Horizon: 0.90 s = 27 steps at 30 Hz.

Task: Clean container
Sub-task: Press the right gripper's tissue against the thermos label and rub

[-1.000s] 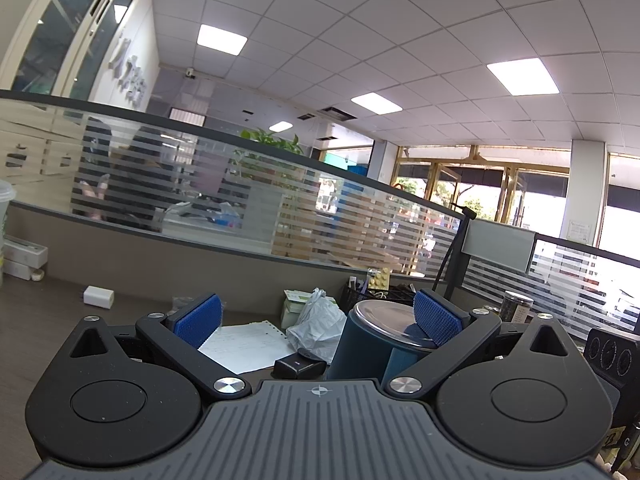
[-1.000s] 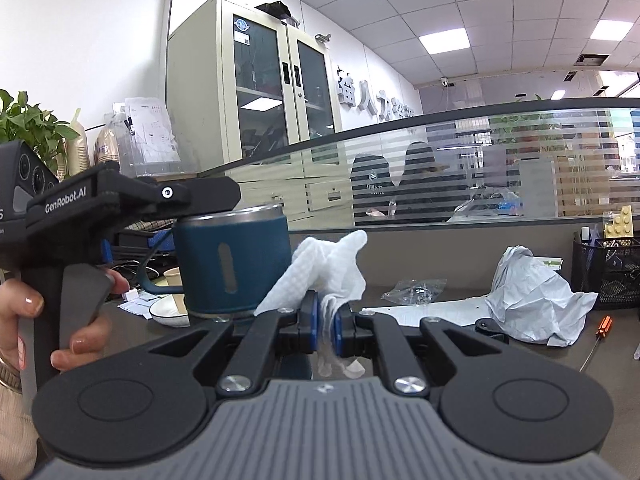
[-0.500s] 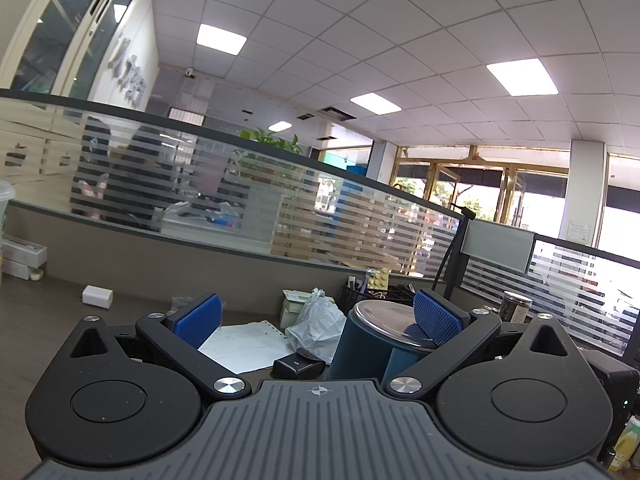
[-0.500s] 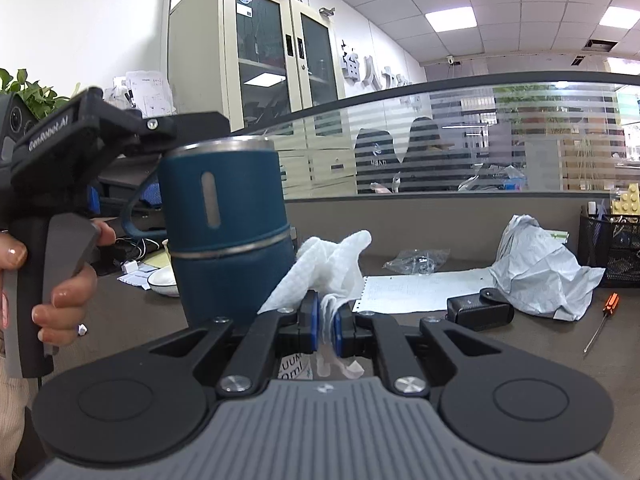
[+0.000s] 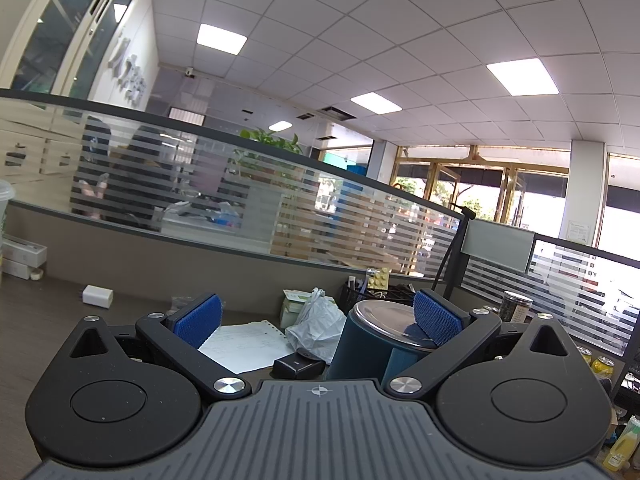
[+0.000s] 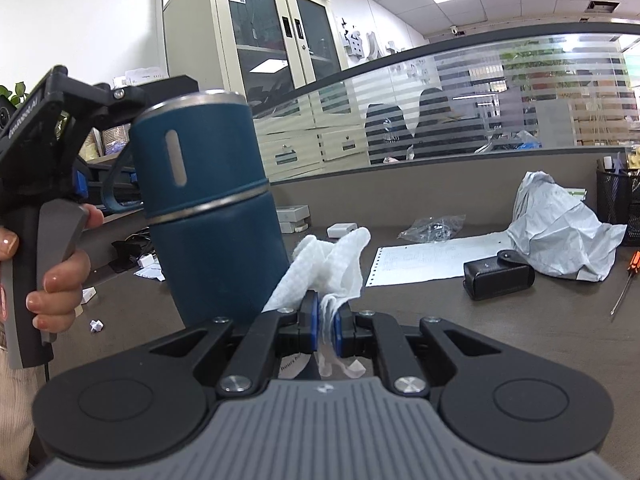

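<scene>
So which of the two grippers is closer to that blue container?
Left. The left gripper has one pad on the blue container rim, jaws wide; the right gripper, pinching a white cloth, sits just beside its base.

An open-plan office under a white tiled ceiling (image 5: pixel 400 20) with lit square light panels (image 5: pixel 522 76) at twelve and two o'clock. A curved frosted-stripe glass partition (image 5: pixel 320 216) on a grey base runs from nine to three o'clock, potted foliage (image 5: pixel 272 142) rising behind it. Gold-framed glazed doors (image 5: pixel 472 184) glow with daylight at two o'clock. A beige glass-fronted cabinet (image 6: pixel 272 60) stands against the white wall (image 6: pixel 80 12) at eleven o'clock. The desk (image 6: pixel 520 320) is dark brown
</scene>
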Motion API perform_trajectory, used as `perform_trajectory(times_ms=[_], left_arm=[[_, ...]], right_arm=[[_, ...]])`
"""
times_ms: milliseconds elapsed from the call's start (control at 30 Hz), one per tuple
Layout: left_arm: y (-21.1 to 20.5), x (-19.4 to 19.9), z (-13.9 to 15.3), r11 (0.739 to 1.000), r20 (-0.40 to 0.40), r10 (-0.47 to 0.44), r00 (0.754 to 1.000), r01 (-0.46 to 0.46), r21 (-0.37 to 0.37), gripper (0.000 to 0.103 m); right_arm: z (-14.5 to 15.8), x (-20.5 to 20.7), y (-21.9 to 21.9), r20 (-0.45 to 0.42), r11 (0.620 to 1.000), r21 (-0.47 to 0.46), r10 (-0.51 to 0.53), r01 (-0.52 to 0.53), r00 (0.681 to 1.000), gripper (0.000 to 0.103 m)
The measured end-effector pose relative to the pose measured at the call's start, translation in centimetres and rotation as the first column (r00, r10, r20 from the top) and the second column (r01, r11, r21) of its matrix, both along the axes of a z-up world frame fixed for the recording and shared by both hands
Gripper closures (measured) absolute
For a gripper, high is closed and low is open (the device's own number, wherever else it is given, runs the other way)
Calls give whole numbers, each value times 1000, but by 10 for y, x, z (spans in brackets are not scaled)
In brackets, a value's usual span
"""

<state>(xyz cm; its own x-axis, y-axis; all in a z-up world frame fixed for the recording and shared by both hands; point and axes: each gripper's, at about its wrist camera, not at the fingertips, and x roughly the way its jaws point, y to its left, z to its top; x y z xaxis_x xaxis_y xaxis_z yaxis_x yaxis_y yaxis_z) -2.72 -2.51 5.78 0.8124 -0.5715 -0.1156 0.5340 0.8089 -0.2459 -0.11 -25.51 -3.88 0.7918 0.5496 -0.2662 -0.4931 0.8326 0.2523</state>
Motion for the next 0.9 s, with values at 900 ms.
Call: perform_trajectory(times_ms=[900], left_arm=[[0,1,3,1000,0,-1,1000,1,2,0]], right_arm=[[-14,-4,1,-34,998,-63,2,-4,999,91]])
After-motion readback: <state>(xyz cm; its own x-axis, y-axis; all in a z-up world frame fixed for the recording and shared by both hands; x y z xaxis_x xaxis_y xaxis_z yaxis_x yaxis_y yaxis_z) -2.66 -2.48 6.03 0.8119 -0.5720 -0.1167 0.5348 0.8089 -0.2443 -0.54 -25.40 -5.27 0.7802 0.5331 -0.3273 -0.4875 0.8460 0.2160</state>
